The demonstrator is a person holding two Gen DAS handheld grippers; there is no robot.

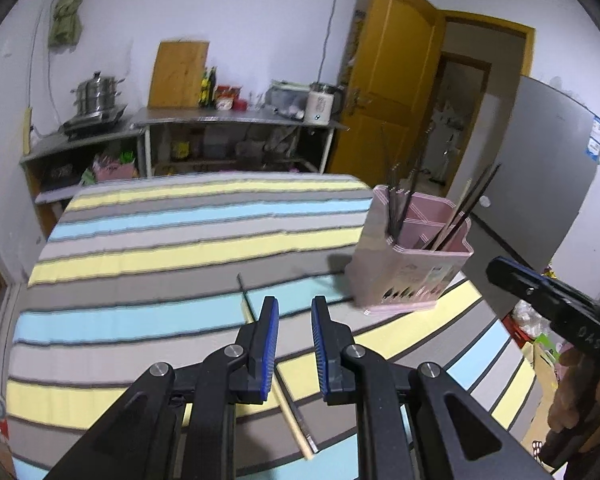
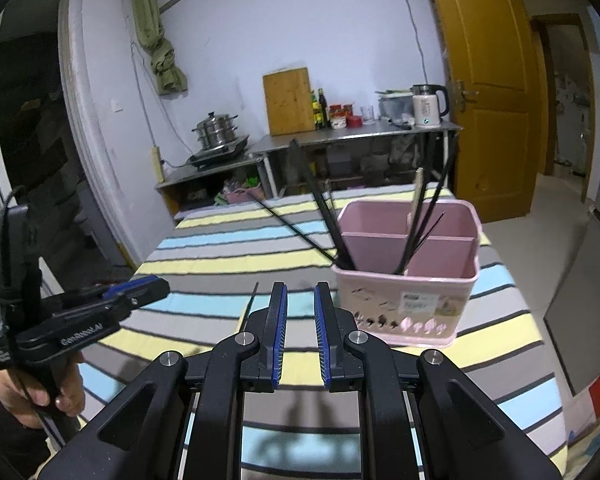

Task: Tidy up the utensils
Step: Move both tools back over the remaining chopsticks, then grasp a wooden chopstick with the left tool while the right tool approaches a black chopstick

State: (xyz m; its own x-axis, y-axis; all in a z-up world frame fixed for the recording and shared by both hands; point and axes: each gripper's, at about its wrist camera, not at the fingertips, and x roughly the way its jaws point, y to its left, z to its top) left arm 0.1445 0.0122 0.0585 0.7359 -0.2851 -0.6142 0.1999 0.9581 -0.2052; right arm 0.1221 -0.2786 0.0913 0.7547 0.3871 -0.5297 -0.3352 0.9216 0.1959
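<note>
Jaws on left gripper [image 1: 295,312] & right gripper [image 2: 301,300] both parted, empty. Chopsticks [image 1: 278,380] lie lower center on striped tabletop [image 1: 160,240]; pink holder [image 1: 408,268] right. Dip left low, pinch mid-shaft.

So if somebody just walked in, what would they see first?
Probably the pink plastic utensil holder with dark chopsticks poking out, standing on the right of the striped cloth in blue, yellow and grey. A few loose chopsticks lie on that cloth just ahead of the left gripper, whose jaws hold nothing.
</note>
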